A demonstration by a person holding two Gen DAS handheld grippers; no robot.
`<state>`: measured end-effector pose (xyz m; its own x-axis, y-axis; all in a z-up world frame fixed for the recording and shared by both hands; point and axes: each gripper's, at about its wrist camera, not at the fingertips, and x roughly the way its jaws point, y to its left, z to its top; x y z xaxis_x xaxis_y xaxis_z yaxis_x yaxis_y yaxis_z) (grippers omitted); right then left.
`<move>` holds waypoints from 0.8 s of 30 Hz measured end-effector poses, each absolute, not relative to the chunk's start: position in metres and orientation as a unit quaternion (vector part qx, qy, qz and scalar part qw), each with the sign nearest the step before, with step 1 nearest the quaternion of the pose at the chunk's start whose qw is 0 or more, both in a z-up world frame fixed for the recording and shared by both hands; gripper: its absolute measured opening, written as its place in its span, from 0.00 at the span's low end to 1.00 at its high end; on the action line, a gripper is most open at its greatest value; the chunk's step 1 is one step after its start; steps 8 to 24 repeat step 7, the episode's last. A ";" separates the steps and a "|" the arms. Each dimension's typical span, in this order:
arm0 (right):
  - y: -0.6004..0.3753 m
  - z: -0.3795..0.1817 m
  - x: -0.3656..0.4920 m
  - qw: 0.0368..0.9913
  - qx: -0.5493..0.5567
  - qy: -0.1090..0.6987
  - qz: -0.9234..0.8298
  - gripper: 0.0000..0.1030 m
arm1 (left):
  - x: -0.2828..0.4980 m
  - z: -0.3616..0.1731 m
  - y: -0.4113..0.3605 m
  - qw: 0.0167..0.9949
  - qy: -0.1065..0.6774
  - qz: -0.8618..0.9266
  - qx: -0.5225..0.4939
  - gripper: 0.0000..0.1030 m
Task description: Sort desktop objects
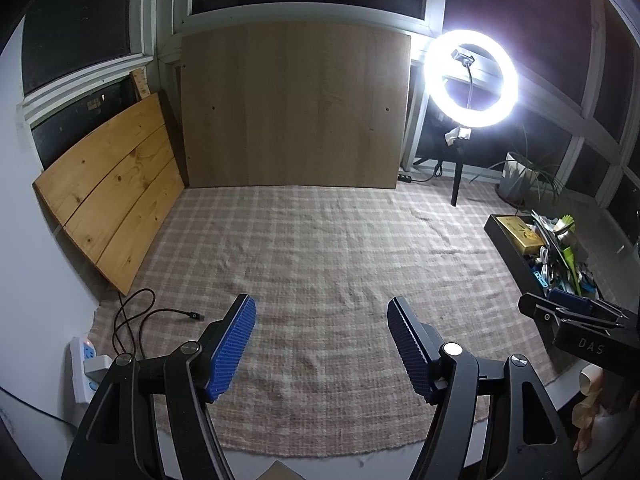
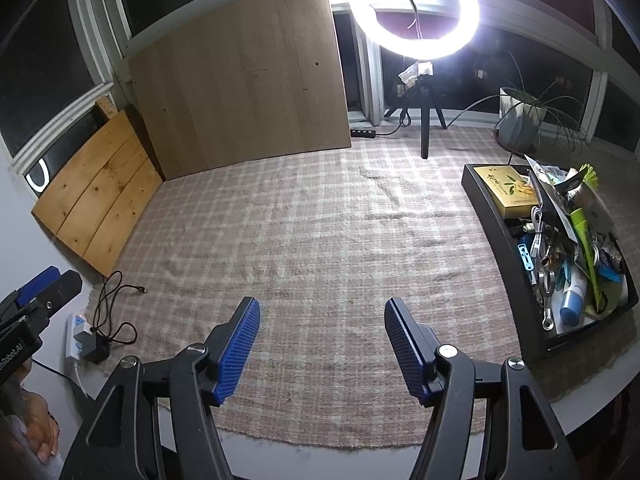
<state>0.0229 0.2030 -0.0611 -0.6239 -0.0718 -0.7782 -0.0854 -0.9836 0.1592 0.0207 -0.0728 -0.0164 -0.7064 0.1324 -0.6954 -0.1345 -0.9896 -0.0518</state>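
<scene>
A black tray (image 2: 496, 224) at the right of the checked cloth (image 2: 304, 232) is heaped with small items: a yellow box (image 2: 510, 192), a blue-and-white tube (image 2: 572, 300), a green tube (image 2: 586, 236), cables and metal tools. The same black tray (image 1: 508, 252) lies at the right edge of the left wrist view. My left gripper (image 1: 322, 306) hovers open over bare cloth with nothing between its blue pads. My right gripper (image 2: 322, 308) is likewise open and empty, left of the tray. Each gripper shows at the edge of the other's view.
A lit ring light (image 2: 414, 8) on a tripod stands at the back, beside a potted plant (image 2: 520, 120). Wooden boards (image 1: 294, 108) lean against the windows at the back and left. A power strip (image 1: 82, 364) and black cable (image 1: 136, 320) lie at the cloth's left edge.
</scene>
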 end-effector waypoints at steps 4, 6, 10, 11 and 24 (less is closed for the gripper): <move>0.203 -0.063 0.022 0.002 -0.436 0.092 0.895 0.59 | 0.019 -0.018 -0.074 0.072 0.001 0.922 -0.380 0.70; 0.203 -0.064 0.021 0.002 -0.438 0.093 0.894 0.59 | 0.018 -0.020 -0.073 0.071 0.001 0.921 -0.383 0.70; 0.203 -0.064 0.021 0.002 -0.438 0.094 0.894 0.59 | 0.018 -0.020 -0.073 0.070 0.001 0.920 -0.384 0.70; 0.203 -0.064 0.021 0.002 -0.438 0.094 0.894 0.59 | 0.018 -0.020 -0.073 0.070 0.001 0.920 -0.384 0.70; 0.203 -0.064 0.021 0.002 -0.438 0.094 0.894 0.59 | 0.018 -0.020 -0.073 0.070 0.001 0.920 -0.384 0.70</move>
